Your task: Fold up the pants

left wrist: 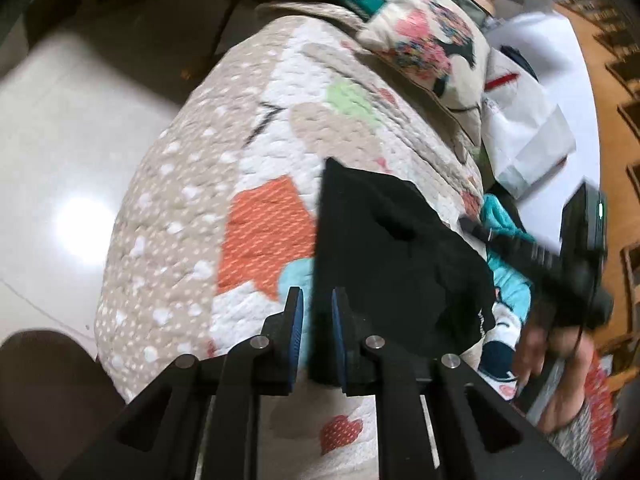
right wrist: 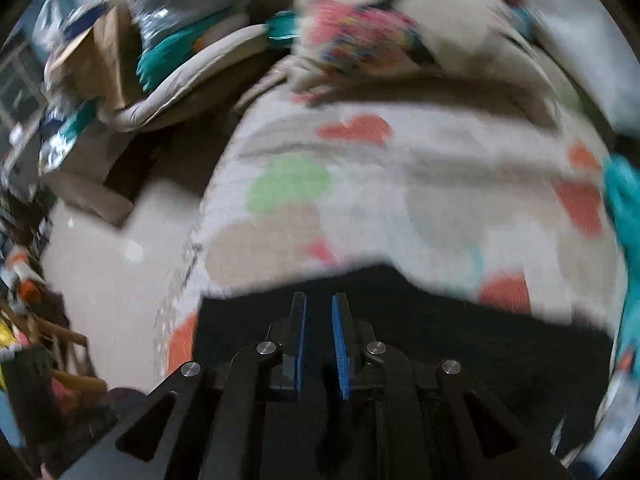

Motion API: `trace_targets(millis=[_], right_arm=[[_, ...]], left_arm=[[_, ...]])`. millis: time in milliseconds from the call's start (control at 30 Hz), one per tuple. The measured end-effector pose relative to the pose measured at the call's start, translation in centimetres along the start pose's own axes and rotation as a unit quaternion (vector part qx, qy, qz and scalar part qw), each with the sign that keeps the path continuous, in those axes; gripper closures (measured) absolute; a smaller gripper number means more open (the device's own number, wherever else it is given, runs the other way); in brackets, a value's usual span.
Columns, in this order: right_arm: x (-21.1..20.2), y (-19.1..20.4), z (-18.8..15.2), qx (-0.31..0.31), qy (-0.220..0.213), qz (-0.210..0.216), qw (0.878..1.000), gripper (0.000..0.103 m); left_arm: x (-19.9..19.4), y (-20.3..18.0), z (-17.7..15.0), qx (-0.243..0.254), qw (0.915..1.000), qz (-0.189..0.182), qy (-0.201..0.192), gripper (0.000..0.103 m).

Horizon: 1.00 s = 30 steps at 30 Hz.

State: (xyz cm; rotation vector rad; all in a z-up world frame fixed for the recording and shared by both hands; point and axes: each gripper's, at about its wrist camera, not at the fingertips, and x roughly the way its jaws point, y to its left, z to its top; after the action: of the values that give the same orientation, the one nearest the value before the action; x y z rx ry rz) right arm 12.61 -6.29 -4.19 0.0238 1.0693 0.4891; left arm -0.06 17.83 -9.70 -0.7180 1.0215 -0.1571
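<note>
Black pants (left wrist: 396, 256) lie bunched on a quilted bedspread (left wrist: 200, 200) with heart patches. My left gripper (left wrist: 316, 300) holds its blue-padded fingers narrowly apart with the pants' left edge running between them. In the left wrist view my right gripper (left wrist: 472, 228) reaches over the pants from the right, blurred, held by a hand (left wrist: 560, 344). In the right wrist view the pants (right wrist: 440, 328) spread below and beside my right gripper (right wrist: 319, 304), whose fingers stand narrowly apart over black cloth. The view is blurred.
A patterned pillow (left wrist: 432, 36) lies at the head of the bed. Teal cloth (left wrist: 508, 276) and white bags (left wrist: 528, 136) sit to the right. A glossy floor (left wrist: 60, 160) lies left. Clutter and a cardboard box (right wrist: 104, 52) stand beyond the bed.
</note>
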Motion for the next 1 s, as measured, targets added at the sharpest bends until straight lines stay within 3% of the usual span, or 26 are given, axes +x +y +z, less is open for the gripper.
trace_targets(millis=[200, 267, 333, 567, 667, 733, 767, 867, 1000], right_arm=[[1.0, -1.8, -7.8, 0.072, 0.022, 0.041, 0.996, 0.089], [0.2, -2.9, -9.6, 0.113, 0.002, 0.05, 0.992, 0.089], [-1.3, -4.4, -11.1, 0.149, -0.021, 0.039, 0.988, 0.089], [-7.1, -11.0, -14.2, 0.262, -0.114, -0.045, 0.957, 0.089], [-8.6, -13.8, -15.1, 0.311, -0.144, -0.08, 0.936, 0.076], [-9.5, -15.4, -15.4, 0.334, -0.16, -0.1, 0.923, 0.053], [-9.7, -16.1, -15.8, 0.344, -0.166, -0.108, 0.918, 0.049], [-9.7, -18.1, -16.3, 0.376, -0.173, -0.108, 0.904, 0.047], [-8.7, -18.6, -16.0, 0.379, -0.168, -0.083, 0.906, 0.047]], left_arm=[[2.1, -4.4, -0.7, 0.067, 0.9972, 0.029, 0.018, 0.083], [1.8, -6.1, -1.0, 0.107, 0.9933, 0.043, 0.009, 0.074], [2.0, -8.0, -0.9, 0.15, 0.9872, 0.053, 0.008, 0.067], [5.0, -16.0, 0.3, 0.252, 0.9664, 0.047, 0.025, 0.062], [6.6, -19.4, 1.0, 0.276, 0.96, 0.029, 0.035, 0.058], [7.7, -21.5, 1.4, 0.29, 0.9559, 0.017, 0.041, 0.056], [8.5, -22.6, 1.6, 0.299, 0.9531, 0.011, 0.045, 0.055], [11.2, -25.7, 1.8, 0.323, 0.9442, -0.003, 0.063, 0.054], [15.9, -29.2, 1.3, 0.361, 0.9274, -0.008, 0.097, 0.054]])
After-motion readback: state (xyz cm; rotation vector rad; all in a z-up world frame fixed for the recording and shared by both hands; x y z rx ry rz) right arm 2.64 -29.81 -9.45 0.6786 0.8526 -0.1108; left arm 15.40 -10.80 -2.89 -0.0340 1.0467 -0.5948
